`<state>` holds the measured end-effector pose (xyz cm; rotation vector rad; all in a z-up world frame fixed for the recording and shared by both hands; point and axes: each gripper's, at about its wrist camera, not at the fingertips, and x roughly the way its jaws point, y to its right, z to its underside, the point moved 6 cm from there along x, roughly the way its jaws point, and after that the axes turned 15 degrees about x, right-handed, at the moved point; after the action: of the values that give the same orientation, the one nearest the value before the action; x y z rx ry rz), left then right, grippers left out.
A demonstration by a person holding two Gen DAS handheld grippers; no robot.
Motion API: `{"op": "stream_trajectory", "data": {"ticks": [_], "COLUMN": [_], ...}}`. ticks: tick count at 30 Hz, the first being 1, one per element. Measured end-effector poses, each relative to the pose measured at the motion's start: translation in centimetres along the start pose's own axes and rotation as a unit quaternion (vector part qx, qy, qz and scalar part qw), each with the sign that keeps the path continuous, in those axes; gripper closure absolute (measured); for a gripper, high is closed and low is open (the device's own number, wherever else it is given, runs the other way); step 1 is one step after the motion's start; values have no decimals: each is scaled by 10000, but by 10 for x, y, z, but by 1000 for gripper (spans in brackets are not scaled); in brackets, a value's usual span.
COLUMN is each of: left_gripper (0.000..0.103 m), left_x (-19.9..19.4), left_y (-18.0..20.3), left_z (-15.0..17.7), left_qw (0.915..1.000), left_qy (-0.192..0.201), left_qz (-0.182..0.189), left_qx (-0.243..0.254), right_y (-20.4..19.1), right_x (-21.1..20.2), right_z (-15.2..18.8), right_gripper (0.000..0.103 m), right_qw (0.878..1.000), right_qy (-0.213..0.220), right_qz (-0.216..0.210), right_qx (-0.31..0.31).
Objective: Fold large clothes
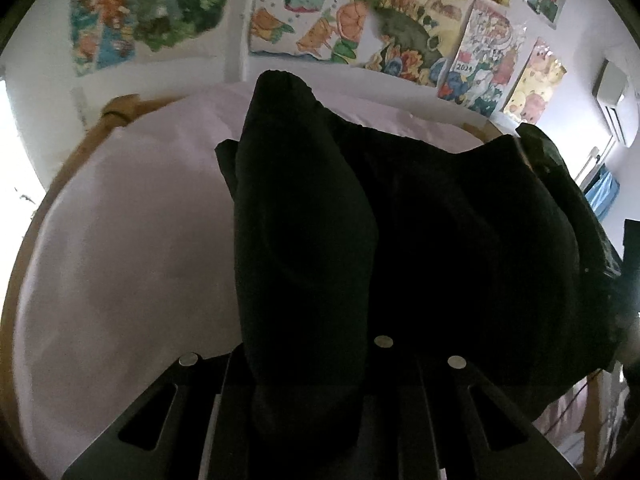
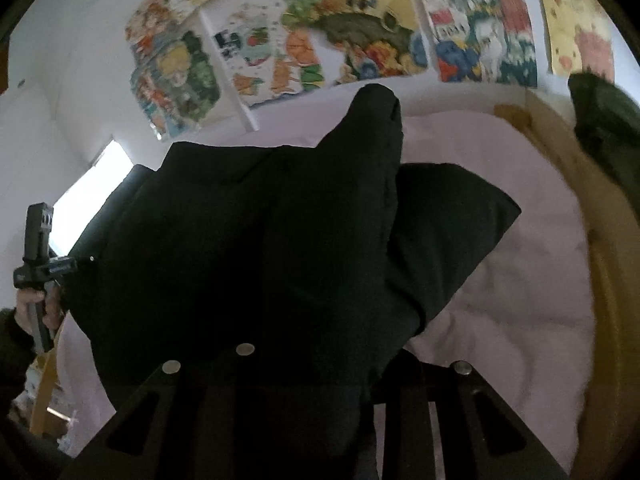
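Observation:
A large black garment (image 1: 400,240) hangs lifted over a pale pink bed sheet (image 1: 120,240). In the left wrist view one fold rises from between the fingers of my left gripper (image 1: 316,380) and covers their tips; the jaws are shut on the cloth. The right wrist view shows the same garment (image 2: 260,240) draped over my right gripper (image 2: 308,380), which is also shut on it. One pointed corner (image 2: 380,104) sticks up, and a flap (image 2: 460,232) hangs toward the right. At the left edge a person's hand (image 2: 34,312) holds the other tool's handle.
A wooden bed frame (image 2: 608,280) curves around the pink sheet (image 2: 500,320). A dark green cloth (image 2: 604,132) lies on the frame at the right. Colourful posters (image 1: 360,20) cover the white wall behind. An air conditioner (image 1: 612,96) hangs at the far right.

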<state>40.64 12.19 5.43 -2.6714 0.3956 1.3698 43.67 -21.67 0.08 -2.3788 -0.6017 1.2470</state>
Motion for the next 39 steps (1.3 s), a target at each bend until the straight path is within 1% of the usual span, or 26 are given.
{"op": "stream_trajectory", "data": {"ticks": [3,5,8,9,12,13,14,15,17,19,20,21,22,23,24,26,27,28,30,33,35,37,39], "left_gripper": [90,90,90,90,89,88,88,86,82,76,74,67,62,59,53,46,40,30,22,20,20,19,19], "left_x": [-27,-36,-43,-41,-27,-24,-21,-19,-18,-14,-13,-11,-9,-8,-8,-10,-14,-18,-31,-46,-59,-72,-89], "left_y": [-1,1,1,1,-3,-6,-6,-6,-6,-8,-8,-11,-13,-16,-19,-25,-29,-33,-37,-34,-27,-17,-5], "left_z": [19,32,61,74,97,99,99,97,95,98,99,101,103,106,109,111,114,115,121,127,133,136,141], "left_qw": [9998,9992,9983,9979,9970,9971,9974,9979,9984,9980,9975,9969,9960,9951,9944,9924,9908,9893,9860,9847,9845,9848,9856], "left_qy": [-104,-218,-289,-354,-411,-396,-358,-295,-235,-302,-330,-365,-426,-469,-477,-433,-395,-362,-202,-120,-30,88,291], "left_qz": [-98,-112,-167,-179,-215,-222,-243,-237,-278,-377,-442,-489,-538,-554,-545,-543,-595,-686,-860,-907,-978,-1076,-1177], "left_qx": [-153,-327,-484,-513,-612,-618,-578,-528,-424,-412,-451,-498,-577,-676,-769,-1021,-1151,-1240,-1412,-1481,-1458,-1362,-1182], "right_y": [-29,-47,-52,-51,-38,-31,-22,-13,-2,7,8,9,10,10,10,11,12,13,14,12,9,4,-2], "right_x": [-17,-18,-15,-10,9,13,20,29,34,36,37,36,36,35,33,29,26,21,11,-1,-7,-16,-25], "right_z": [12,18,41,50,77,83,90,95,95,93,93,93,93,92,91,92,93,93,96,99,102,108,111], "right_gripper": [79,79,79,78,77,74,72,70,67,59,56,51,45,42,37,30,23,20,20,13,12,8,4], "right_qw": [9998,9992,9984,9980,9973,9975,9967,9946,9947,9947,9944,9939,9933,9926,9917,9892,9870,9852,9841,9829,9836,9829,9823], "right_qy": [-166,-269,-450,-513,-572,-510,-482,-594,-578,-538,-535,-523,-494,-454,-419,-322,-253,-163,-54,120,235,363,536], "right_qz": [64,191,265,303,462,494,657,846,842,825,871,939,1018,1111,1199,1424,1579,1704,1775,1818,1722,1676,1670], "right_qx": [-84,-213,-212,-217,-63,13,19,6,151,280,274,251,232,210,197,161,132,85,62,250,488,663,653]}}
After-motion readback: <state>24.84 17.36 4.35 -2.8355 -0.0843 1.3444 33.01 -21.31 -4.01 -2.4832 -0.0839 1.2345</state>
